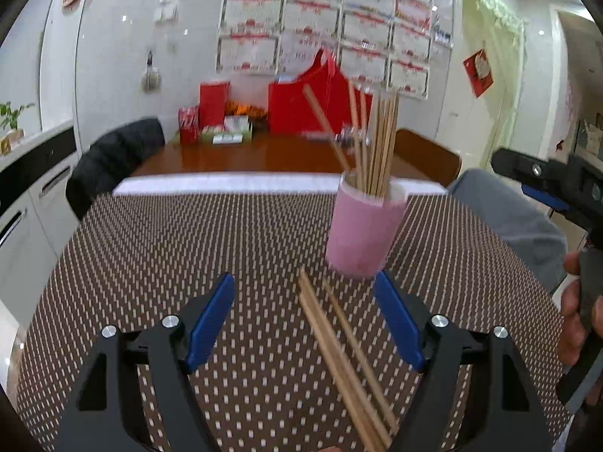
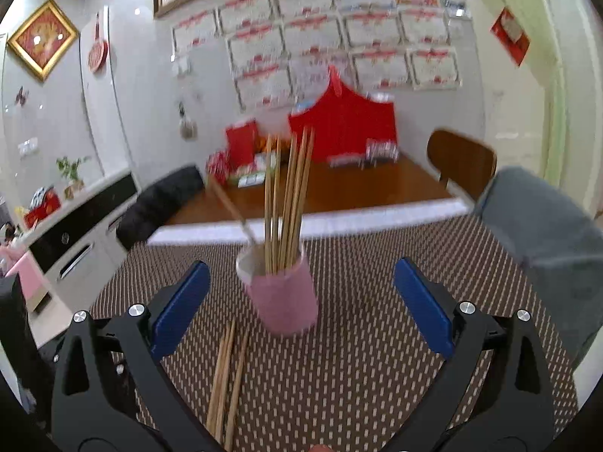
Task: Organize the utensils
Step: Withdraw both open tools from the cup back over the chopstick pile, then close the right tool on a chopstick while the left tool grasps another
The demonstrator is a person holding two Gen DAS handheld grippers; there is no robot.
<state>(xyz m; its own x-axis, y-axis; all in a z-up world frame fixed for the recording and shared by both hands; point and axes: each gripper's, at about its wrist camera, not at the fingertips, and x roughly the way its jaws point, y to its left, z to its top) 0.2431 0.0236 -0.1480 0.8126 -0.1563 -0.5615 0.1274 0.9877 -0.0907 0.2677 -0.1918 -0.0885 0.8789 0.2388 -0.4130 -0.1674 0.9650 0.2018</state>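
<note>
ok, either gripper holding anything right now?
No. The left gripper and right gripper are both open and empty; loose chopsticks lie on the mat.

The mat (image 1: 150,263) is dark brown with rows of small cream dashes, edged in white at its far side. The cup (image 1: 361,233) is pink with a white inside; the chopsticks (image 1: 339,346) are pale tan wood. Both grippers are black with blue pads (image 2: 181,309). The tabletop (image 1: 233,158) beyond is reddish brown.
</note>
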